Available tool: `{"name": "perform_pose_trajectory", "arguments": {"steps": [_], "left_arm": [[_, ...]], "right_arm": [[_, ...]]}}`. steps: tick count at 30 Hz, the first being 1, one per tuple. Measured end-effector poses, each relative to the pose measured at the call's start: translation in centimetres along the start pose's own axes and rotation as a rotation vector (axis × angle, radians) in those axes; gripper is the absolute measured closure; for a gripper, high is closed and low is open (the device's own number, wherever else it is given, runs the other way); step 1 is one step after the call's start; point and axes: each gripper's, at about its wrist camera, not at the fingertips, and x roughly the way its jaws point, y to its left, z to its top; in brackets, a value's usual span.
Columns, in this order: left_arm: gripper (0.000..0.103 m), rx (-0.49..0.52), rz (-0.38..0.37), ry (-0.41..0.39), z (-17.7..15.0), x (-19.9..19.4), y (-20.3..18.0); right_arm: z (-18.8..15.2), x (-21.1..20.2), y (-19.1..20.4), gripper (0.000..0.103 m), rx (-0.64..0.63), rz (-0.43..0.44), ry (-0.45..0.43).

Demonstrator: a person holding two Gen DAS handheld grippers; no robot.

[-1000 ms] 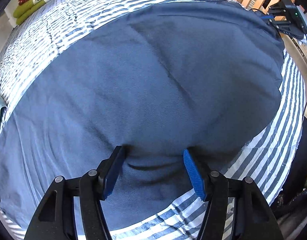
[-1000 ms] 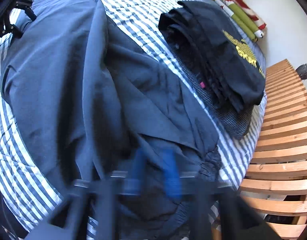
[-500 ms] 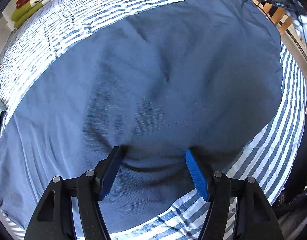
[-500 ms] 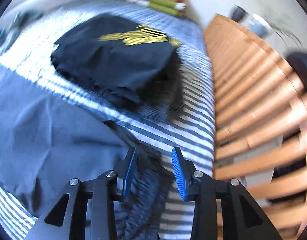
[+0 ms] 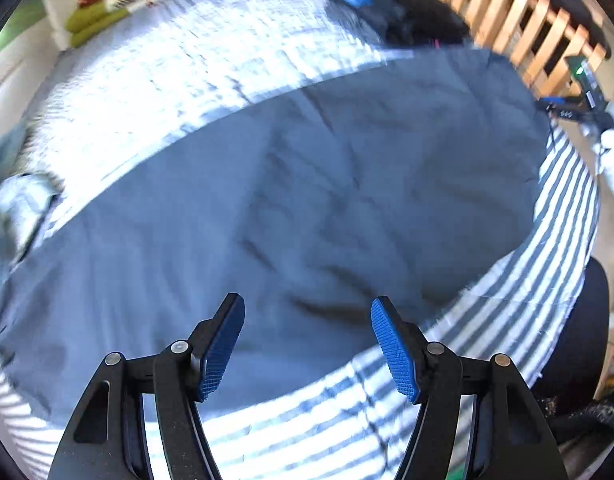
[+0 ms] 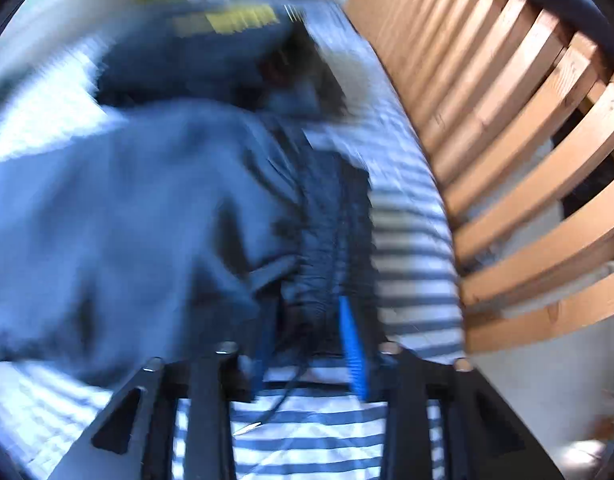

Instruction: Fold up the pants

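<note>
Blue-grey pants [image 5: 307, 180] lie spread flat across a striped bed sheet [image 5: 487, 320]. My left gripper [image 5: 307, 344] hovers above their near edge, open, with nothing between its blue pads. In the blurred right wrist view the pants [image 6: 127, 220] end in a gathered elastic waistband [image 6: 327, 232] with a dark drawstring [image 6: 283, 396] trailing onto the sheet. My right gripper [image 6: 307, 340] sits over the waistband's near end. Its jaws are closing with the waistband between them, and the pads still stand apart from the cloth.
A folded black garment with yellow print [image 6: 227, 40] lies on the bed beyond the waistband. Bare wooden bed slats [image 6: 507, 140] run along the right. Green and red cushions [image 5: 147, 0] line the far wall. A light blue cloth [image 5: 15, 208] lies at the left edge.
My left gripper has lifted off the pants, and more of the bed shows. My right gripper has rolled, let go, and moved along to the waistband's end, its jaws now narrower than half a second ago.
</note>
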Motion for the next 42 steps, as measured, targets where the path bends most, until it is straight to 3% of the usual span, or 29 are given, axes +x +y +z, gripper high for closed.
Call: {"name": "perform_pose_trajectory", "arguments": {"steps": [2,4,8,10,14,19,21,23,27,29,30,31,32,37,42], "left_arm": [[0.034,-0.018,0.009,-0.033,-1.6,-2.0,0.7],[0.034,-0.049,0.002,-0.044,-3.5,-3.1,1.4],[0.035,-0.115,-0.034,-0.044,-6.6,-3.1,2.4],[0.038,-0.130,-0.061,-0.048,-7.9,-2.7,2.4],[0.044,-0.085,-0.095,-0.048,-9.4,-1.1,0.6],[0.046,-0.060,-0.153,-0.056,-9.9,-0.3,-1.5],[0.046,-0.063,-0.164,-0.059,-9.9,0.0,-1.8],[0.046,-0.073,-0.176,-0.061,-9.9,0.5,-1.9],[0.046,-0.091,-0.197,-0.068,-9.6,1.1,-2.2],[0.046,-0.087,-0.206,-0.070,-9.3,1.2,-2.4],[0.046,-0.081,-0.211,-0.070,-9.2,1.3,-2.6],[0.046,-0.073,-0.214,-0.072,-8.8,1.4,-3.0],[0.046,-0.065,-0.218,-0.073,-8.6,1.5,-3.3],[0.046,-0.017,-0.239,-0.101,-5.9,1.7,-5.3],[0.046,0.011,-0.265,-0.168,-2.7,1.6,-6.8]], "right_arm": [[0.0,-2.5,-0.3,0.078,0.098,0.042,-0.075],[-1.0,-6.1,0.4,0.078,0.134,0.142,-0.175],[-4.4,-12.2,7.6,0.078,-0.054,0.258,-0.316],[-6.3,-13.9,11.5,0.078,-0.121,0.309,-0.336],[-9.1,-13.9,18.9,0.078,-0.195,0.406,-0.283],[-9.9,-12.6,25.4,0.078,-0.331,0.346,-0.224],[-9.5,-12.4,27.5,0.072,-0.386,0.304,-0.231],[-9.1,-11.7,29.5,0.060,-0.467,0.276,-0.219],[-8.8,-10.5,33.1,0.061,-0.655,0.136,-0.208],[-8.0,-10.3,32.9,0.069,-0.668,0.102,-0.199],[-7.0,-10.3,32.5,0.077,-0.646,0.127,-0.182],[-5.9,-10.3,32.0,0.093,-0.613,0.164,-0.157],[-5.0,-10.4,31.4,0.096,-0.576,0.209,-0.136],[-0.3,-10.6,28.5,0.099,-0.430,0.374,-0.080],[1.4,-10.4,27.4,0.100,-0.380,0.460,-0.045]]}}
